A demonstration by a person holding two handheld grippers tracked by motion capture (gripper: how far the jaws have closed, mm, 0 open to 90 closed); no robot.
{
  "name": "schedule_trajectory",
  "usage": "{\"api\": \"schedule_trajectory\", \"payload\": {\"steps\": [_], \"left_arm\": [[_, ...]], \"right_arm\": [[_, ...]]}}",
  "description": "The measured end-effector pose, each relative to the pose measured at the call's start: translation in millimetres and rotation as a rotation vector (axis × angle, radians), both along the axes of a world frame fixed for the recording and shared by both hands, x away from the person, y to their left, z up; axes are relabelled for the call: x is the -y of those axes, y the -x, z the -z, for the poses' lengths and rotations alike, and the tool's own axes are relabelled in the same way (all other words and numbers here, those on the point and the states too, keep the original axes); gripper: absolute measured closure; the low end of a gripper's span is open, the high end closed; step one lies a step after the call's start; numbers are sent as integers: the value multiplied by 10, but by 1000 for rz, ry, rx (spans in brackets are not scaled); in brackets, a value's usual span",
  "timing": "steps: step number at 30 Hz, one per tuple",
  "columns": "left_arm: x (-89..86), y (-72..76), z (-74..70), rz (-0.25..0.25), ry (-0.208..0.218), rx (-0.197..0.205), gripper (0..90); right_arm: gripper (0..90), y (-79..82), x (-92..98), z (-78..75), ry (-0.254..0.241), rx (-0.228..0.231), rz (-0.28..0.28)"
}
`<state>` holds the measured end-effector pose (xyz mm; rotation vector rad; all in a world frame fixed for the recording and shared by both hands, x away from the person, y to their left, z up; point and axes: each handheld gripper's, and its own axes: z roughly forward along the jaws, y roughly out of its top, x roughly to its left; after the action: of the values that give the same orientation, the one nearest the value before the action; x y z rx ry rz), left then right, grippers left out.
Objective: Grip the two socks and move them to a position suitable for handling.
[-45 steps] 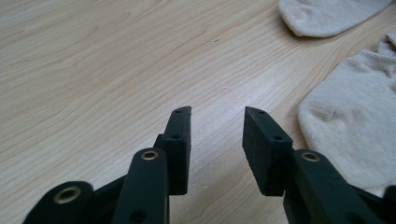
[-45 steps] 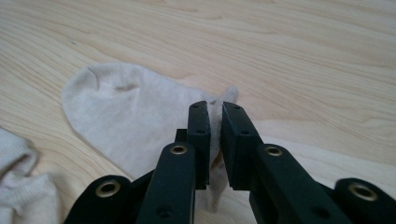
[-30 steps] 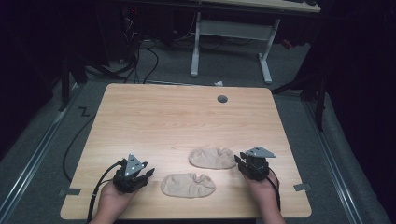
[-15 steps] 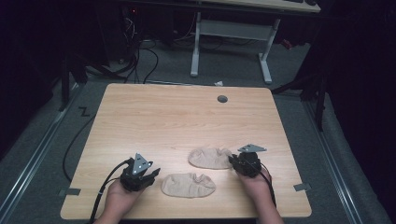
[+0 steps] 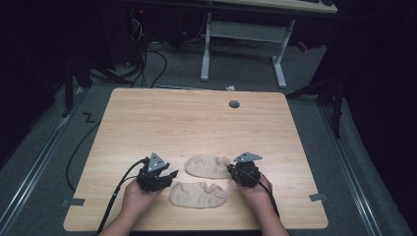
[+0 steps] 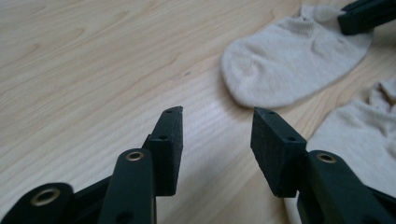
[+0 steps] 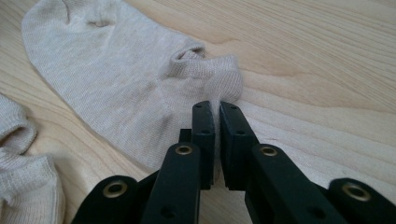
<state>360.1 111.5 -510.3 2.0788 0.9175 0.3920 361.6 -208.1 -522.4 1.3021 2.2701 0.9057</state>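
Right gripper view: right tongs (image 7: pixel 215 108) have just been closing, pinching the far sock's (image 7: pixel 116 79) cuff (likely for lifting); left tongs (image 6: pixel 216 116) spread, opening, beside the near sock (image 5: pixel 198 194) on the table (image 5: pixel 196 123).

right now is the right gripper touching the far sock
Touching. In the right gripper view the right gripper has been closing, and its pads now pinch the cuff edge of the far sock, with fabric squeezed between them.
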Motion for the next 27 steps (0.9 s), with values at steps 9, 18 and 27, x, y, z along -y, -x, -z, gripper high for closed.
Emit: {"api": "schedule_trajectory", "payload": {"steps": [9, 18, 27], "left_arm": [[142, -193, 50, -3, 21, -7, 520], [297, -372, 116, 23, 20, -46, 550], [453, -426, 199, 69, 1, -85, 715]], "right_arm": [[855, -24, -16, 7, -12, -2, 13], [850, 2, -44, 8, 15, 15, 22], [850, 12, -57, 12, 27, 24, 20]]}}
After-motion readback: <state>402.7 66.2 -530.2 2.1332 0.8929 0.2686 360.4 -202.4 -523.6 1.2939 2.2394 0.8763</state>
